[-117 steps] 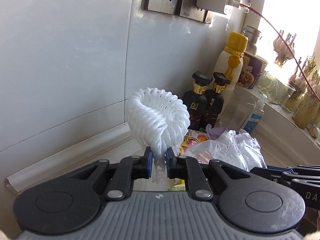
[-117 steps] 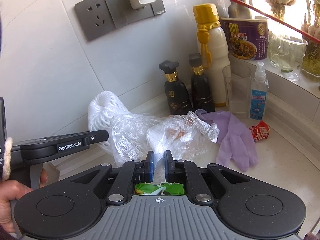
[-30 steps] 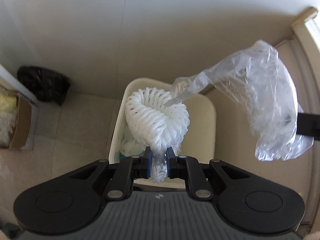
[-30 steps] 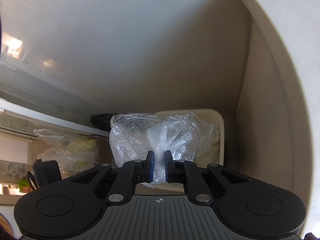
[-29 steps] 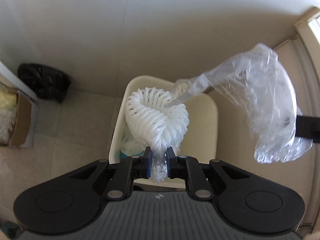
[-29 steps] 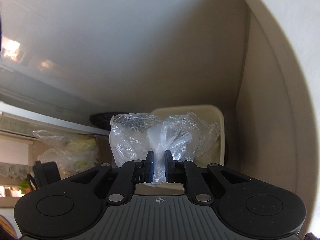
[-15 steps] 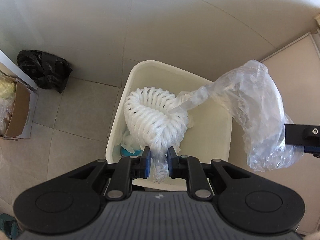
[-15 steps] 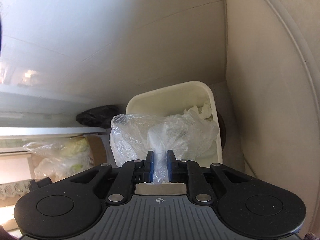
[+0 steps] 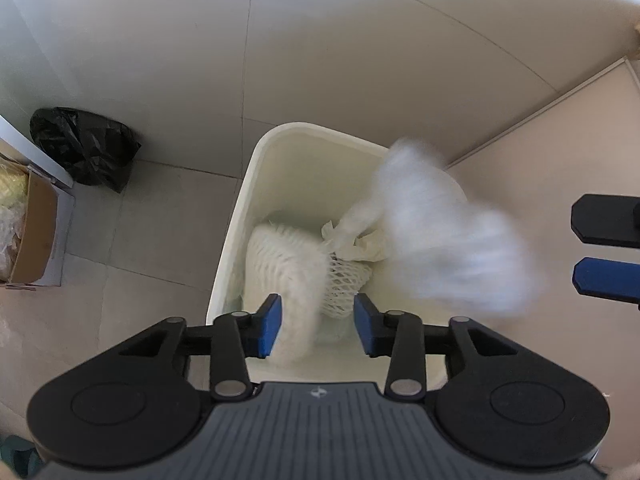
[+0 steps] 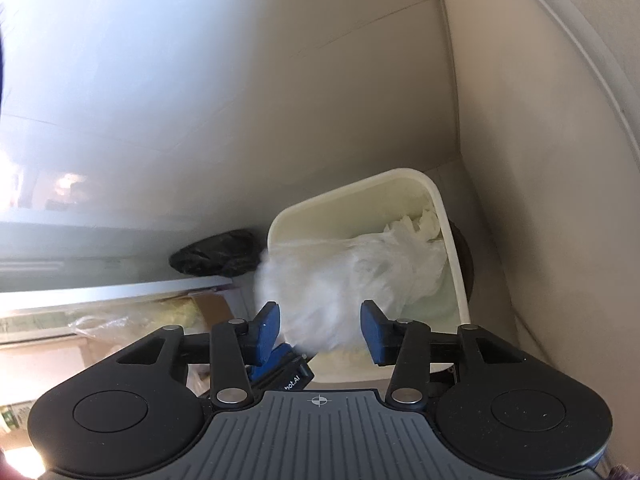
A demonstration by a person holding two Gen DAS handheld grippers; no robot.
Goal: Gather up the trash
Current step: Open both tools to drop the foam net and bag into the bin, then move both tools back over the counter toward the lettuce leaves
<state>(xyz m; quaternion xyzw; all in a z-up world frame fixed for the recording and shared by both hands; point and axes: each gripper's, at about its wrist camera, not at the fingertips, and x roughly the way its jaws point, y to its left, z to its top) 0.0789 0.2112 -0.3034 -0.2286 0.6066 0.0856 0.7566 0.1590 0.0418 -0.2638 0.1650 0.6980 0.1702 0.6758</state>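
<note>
Both grippers hang over a cream trash bin (image 9: 256, 168) (image 10: 344, 194) on the floor. My left gripper (image 9: 318, 324) is opening, its blue pads apart. The white foam net (image 9: 288, 264) is blurred, loose between the pads and dropping into the bin. My right gripper (image 10: 320, 332) is opening too. The clear plastic bag (image 10: 352, 276) (image 9: 448, 240) is blurred and falling from it toward the bin, free of the pads. The right gripper's fingers (image 9: 600, 276) show at the right edge of the left wrist view. Crumpled white paper (image 9: 352, 236) lies in the bin.
A black trash bag (image 9: 84, 148) (image 10: 216, 256) sits on the tiled floor left of the bin. A cardboard box (image 9: 36, 232) with plastic stands further left under a shelf edge. White walls close in behind and to the right of the bin.
Both grippers have opened. The foam net has slipped from the left pads and the plastic bag from the right pads; both are dropping toward the bin.
</note>
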